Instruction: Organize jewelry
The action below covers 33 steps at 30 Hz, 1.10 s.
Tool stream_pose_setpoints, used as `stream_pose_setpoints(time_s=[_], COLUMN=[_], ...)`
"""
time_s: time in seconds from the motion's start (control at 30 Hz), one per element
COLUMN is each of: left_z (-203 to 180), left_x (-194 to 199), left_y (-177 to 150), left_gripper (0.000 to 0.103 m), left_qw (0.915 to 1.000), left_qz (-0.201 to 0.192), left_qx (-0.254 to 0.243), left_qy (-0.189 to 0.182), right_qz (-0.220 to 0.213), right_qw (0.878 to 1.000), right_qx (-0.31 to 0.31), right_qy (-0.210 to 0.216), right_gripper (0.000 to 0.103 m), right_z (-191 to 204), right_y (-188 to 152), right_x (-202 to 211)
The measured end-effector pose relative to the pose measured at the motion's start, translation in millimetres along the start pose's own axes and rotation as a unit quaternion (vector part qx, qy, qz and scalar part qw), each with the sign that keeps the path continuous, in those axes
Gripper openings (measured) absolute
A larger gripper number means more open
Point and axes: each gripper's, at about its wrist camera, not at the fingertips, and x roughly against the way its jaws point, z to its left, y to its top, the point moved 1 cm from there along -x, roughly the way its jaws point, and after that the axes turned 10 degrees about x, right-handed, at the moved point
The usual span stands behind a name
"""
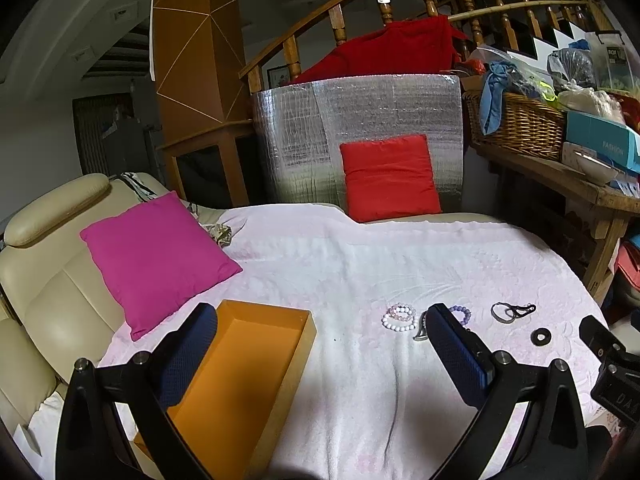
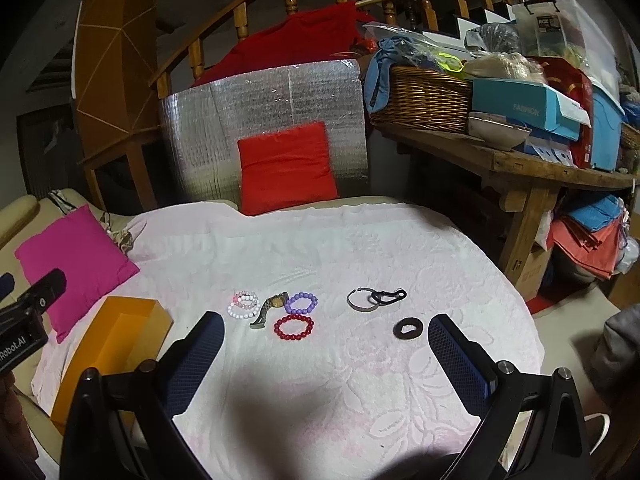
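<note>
Jewelry lies on a pale pink blanket (image 2: 320,248): a white and pink bead bracelet (image 2: 243,305), a wristwatch (image 2: 269,309), a purple bead bracelet (image 2: 302,303), a red bead bracelet (image 2: 294,327), a silver bangle (image 2: 360,300) with a black clasp (image 2: 387,296), and a dark ring (image 2: 409,328). An empty orange box (image 1: 240,376) lies at the left. My left gripper (image 1: 320,320) hangs open above the blanket between the box and the white bracelet (image 1: 398,317). My right gripper (image 2: 326,330) is open, just short of the red bracelet.
A magenta pillow (image 1: 156,256) rests on the cream sofa (image 1: 44,280) at the left, a red pillow (image 2: 286,168) against a silver foil panel at the back. A cluttered wooden bench (image 2: 520,160) with a wicker basket (image 2: 420,100) stands at the right.
</note>
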Motion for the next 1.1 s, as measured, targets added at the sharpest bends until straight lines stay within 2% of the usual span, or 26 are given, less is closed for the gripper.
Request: stream_pose_setpoints(time_s=[0.57,1.1], left_z=[1,-5], left_x=[-8,-28], left_y=[-2,-4], left_gripper=[0.103,0.103], left_qw=[1.0,0.9999], left_qz=[0.004,0.01], left_qx=[0.005,0.001], left_qy=[0.007,0.013], right_qz=[-0.005,0.0], right_qw=[1.0,1.0], right_qx=[0.005,0.002], right_qy=[-0.007,-0.005], right_gripper=[0.103,0.103], right_z=[2,-1], right_y=[2,7], right_x=[-3,-24])
